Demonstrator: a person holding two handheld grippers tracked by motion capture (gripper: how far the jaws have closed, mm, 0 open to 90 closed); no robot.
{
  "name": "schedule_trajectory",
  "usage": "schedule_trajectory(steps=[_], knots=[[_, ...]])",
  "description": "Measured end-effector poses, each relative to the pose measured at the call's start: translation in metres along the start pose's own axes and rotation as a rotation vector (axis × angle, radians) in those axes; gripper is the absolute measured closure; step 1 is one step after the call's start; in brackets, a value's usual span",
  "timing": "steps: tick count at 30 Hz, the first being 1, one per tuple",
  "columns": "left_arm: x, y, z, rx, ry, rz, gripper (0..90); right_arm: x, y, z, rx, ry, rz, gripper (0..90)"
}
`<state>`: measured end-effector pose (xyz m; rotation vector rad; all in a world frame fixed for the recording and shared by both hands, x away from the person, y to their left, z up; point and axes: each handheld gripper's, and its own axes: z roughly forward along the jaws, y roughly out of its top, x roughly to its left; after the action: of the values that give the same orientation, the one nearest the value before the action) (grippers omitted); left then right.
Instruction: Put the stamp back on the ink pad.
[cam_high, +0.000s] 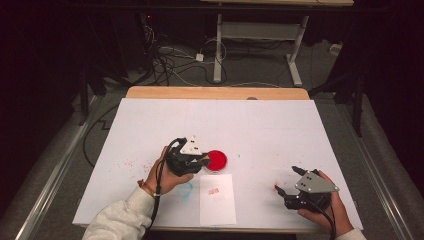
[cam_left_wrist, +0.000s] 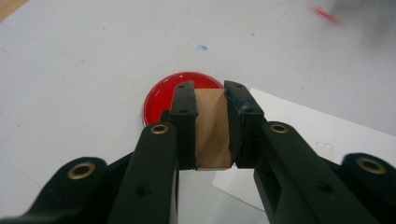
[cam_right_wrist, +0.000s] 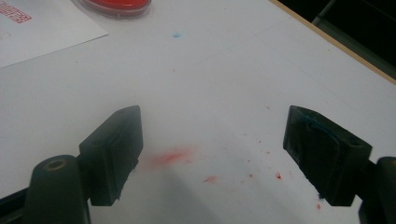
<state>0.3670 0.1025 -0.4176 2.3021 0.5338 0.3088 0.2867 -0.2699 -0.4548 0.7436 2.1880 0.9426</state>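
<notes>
Wooden stamp: clamped in my left gripper, just above red ink pad.
Right gripper: wide open, empty.
Tabletop: bare towards far edge.

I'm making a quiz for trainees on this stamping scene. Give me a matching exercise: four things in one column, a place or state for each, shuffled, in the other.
Things:
1. wooden stamp block
2. red ink pad
3. sheet of paper
4. right hand-held gripper

Places or states:
A. jaws wide open, nothing between them
B. clamped between the left hand-held gripper's jaws
C. round, on the table just ahead of the paper
D. lies at the near table edge, bearing a red print

Pairs: 1-B, 2-C, 3-D, 4-A
</notes>
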Motion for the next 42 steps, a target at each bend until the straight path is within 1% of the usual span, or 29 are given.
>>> schedule_trajectory(steps=[8, 11, 12, 13, 20, 22, 24, 28, 33, 34, 42], knots=[[0.002, 0.010, 0.017, 0.010, -0.009, -0.007, 73.3, 0.002, -0.003, -0.002, 0.008, 0.001, -0.006, 20.1], [0.005, 0.013, 0.025, 0.025, -0.015, -0.012, 73.3, 0.001, -0.003, -0.002, 0.007, 0.000, -0.001, 20.1], [0.006, 0.013, 0.029, 0.026, -0.024, -0.022, 73.3, 0.001, -0.003, -0.001, 0.008, -0.001, -0.004, 20.1], [0.007, 0.014, 0.031, 0.031, -0.028, -0.021, 73.3, 0.001, -0.003, -0.001, 0.009, 0.001, -0.003, 20.1], [0.012, 0.015, 0.050, 0.067, -0.037, -0.039, 73.0, 0.002, -0.004, 0.000, 0.017, 0.005, -0.010, 20.4], [0.013, 0.014, 0.053, 0.082, -0.045, -0.039, 73.0, 0.002, -0.004, 0.000, 0.018, 0.007, -0.010, 20.4], [0.014, 0.013, 0.056, 0.082, -0.048, -0.054, 73.0, 0.002, -0.004, 0.001, 0.020, 0.009, -0.011, 20.4], [0.015, 0.011, 0.060, 0.093, -0.059, -0.066, 72.7, 0.002, -0.004, 0.000, 0.020, 0.007, -0.005, 20.4], [0.017, 0.010, 0.064, 0.100, -0.051, -0.076, 71.5, 0.002, -0.004, 0.001, 0.021, 0.008, -0.009, 20.4], [0.017, 0.010, 0.063, 0.098, -0.057, -0.075, 72.2, 0.002, -0.004, 0.001, 0.021, 0.009, -0.009, 20.4], [0.016, 0.011, 0.064, 0.103, -0.042, -0.061, 73.4, 0.002, -0.004, 0.000, 0.019, 0.009, -0.007, 20.4]])
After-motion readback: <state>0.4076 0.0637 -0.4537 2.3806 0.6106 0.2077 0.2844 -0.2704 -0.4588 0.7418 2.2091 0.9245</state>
